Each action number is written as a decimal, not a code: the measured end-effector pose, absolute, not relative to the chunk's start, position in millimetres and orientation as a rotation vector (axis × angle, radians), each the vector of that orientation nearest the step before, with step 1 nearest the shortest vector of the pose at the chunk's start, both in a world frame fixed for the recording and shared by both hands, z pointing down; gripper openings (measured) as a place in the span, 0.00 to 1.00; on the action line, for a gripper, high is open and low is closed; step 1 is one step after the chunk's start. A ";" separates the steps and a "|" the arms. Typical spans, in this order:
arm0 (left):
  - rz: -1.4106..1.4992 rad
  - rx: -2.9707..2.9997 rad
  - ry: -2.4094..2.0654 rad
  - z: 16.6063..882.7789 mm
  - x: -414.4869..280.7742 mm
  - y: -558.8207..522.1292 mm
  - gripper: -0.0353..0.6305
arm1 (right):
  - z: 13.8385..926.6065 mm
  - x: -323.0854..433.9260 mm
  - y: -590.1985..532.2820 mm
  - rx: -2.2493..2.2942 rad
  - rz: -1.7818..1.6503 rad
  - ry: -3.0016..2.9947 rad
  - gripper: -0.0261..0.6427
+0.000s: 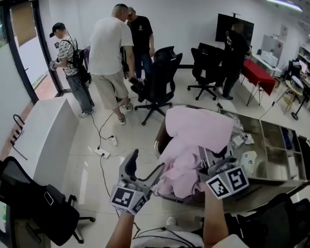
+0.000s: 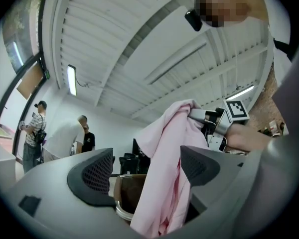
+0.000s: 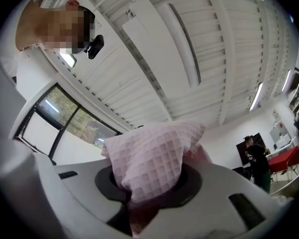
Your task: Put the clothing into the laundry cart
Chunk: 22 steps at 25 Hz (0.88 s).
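The right hand-held gripper, tilting upward on its forearm, is clamping the pink garment, which is draping below it over the cart, while the left hand-held gripper is pointing nearly level just beside the cloth, its jaws gaping wide on nothing.

office chairs | person in white shirt | floor power strip | red table
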<state>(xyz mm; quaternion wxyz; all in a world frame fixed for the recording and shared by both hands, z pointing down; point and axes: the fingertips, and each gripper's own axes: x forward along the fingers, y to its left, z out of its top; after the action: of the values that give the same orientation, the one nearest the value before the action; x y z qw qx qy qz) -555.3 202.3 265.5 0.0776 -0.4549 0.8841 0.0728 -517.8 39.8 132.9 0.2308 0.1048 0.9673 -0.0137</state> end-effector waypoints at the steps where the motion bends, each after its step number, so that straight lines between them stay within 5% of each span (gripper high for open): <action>1: 0.226 -1.334 2.659 267.3 -563.6 198.2 0.67 | 139.9 -535.2 32.8 0.327 -0.045 2.687 0.23; 6: 0.242 -1.176 2.729 275.4 -590.6 185.0 0.67 | 227.2 -619.2 -14.3 0.248 -0.129 3.007 0.33; 9: 0.243 -1.128 2.773 291.2 -610.6 187.3 0.67 | 307.0 -655.4 -26.0 0.161 -0.040 3.324 0.69; 22: 0.143 -1.396 2.702 305.7 -654.5 138.1 0.67 | 270.1 -632.5 -23.7 0.149 -0.086 2.981 0.70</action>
<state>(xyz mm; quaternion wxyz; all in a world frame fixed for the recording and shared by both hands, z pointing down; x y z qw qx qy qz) -654.5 138.1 305.7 0.0482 -0.4580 0.8864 0.0470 -632.5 -23.7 270.1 0.0776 0.0497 0.9953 -0.0288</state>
